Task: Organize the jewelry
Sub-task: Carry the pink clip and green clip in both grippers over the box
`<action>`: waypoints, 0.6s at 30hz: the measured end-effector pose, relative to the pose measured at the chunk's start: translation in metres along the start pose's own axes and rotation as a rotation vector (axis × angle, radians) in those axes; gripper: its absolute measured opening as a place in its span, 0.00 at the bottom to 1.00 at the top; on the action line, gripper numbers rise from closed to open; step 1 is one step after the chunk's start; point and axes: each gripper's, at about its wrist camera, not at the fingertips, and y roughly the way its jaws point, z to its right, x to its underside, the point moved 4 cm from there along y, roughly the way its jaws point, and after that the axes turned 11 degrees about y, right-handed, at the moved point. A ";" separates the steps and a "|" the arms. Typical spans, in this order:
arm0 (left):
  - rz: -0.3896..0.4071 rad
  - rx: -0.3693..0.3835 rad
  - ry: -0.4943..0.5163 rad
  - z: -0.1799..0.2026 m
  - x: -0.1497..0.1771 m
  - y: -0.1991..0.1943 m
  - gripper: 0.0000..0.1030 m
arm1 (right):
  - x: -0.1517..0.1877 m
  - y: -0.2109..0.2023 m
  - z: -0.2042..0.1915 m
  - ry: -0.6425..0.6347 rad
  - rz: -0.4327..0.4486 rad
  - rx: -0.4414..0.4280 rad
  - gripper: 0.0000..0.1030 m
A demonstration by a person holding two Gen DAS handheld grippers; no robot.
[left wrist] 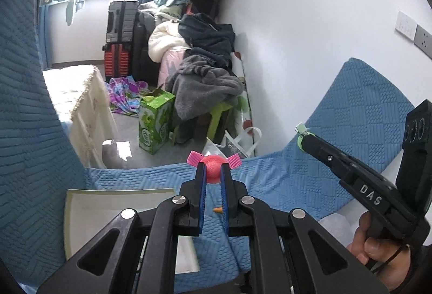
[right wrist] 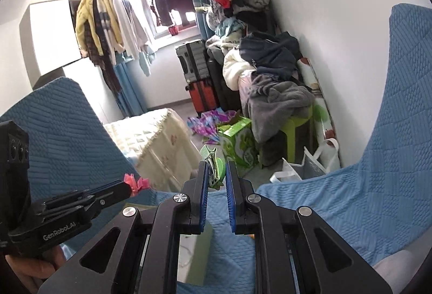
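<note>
Carry step: left tongs (left wrist: 213, 172) clamp a pink hair clip (left wrist: 214, 163), right tongs (right wrist: 217, 175) a green clip (right wrist: 213, 166) (both aloft); next, lower into the tray (left wrist: 81, 213) below.

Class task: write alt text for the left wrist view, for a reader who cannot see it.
The left gripper is shut on a red and pink hair clip, held above a blue quilted sofa cover. At right, a hand holds the right gripper, shut on a green hair clip; piled clothes lie beyond.

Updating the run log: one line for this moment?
left gripper: shut on pink-red clip | right gripper: shut on green clip | tray: below
</note>
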 end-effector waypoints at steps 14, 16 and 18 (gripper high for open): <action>-0.155 -0.059 -0.137 -0.098 0.093 0.042 0.08 | 0.102 0.094 -0.030 -0.057 -0.294 0.000 0.10; -0.191 -0.072 -0.149 -0.112 0.109 0.052 0.08 | 0.115 0.105 -0.031 -0.054 -0.325 0.009 0.10; -0.218 -0.079 -0.164 -0.124 0.121 0.059 0.08 | 0.130 0.116 -0.032 -0.057 -0.362 0.017 0.10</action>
